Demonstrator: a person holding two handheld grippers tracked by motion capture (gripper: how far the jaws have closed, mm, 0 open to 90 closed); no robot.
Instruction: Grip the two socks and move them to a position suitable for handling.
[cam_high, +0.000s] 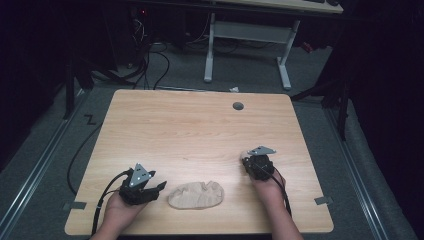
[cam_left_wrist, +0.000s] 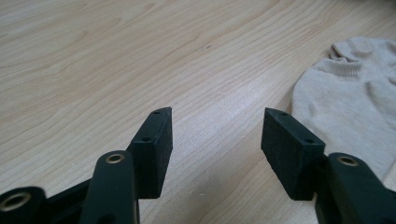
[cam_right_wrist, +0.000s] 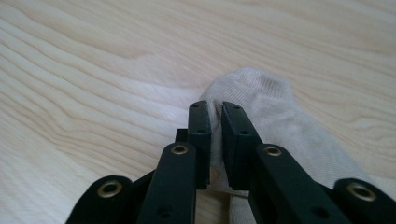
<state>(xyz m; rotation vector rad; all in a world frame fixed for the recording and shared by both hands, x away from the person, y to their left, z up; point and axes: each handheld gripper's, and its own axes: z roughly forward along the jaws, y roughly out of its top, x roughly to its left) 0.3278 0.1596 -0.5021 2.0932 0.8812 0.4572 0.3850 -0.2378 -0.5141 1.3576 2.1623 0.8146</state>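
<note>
Light wood table (cam_high: 190, 125) lies under and between the jaws of the left gripper (cam_high: 161, 186) and right gripper (cam_high: 246, 159), grain plain; grey round grommet (cam_high: 238, 106) well ahead of the right jaws; grey tape tabs (cam_high: 74, 205) behind the left jaws and behind the right; white desk frame (cam_high: 247, 32) and black cables (cam_high: 150, 65) far ahead on grey floor (cam_high: 60, 150).

Sock (cam_left_wrist: 348, 107) cut by the frame's right edge — second sock (cam_right_wrist: 275, 126) partly behind the right tool (cam_right_wrist: 215, 109)
</note>
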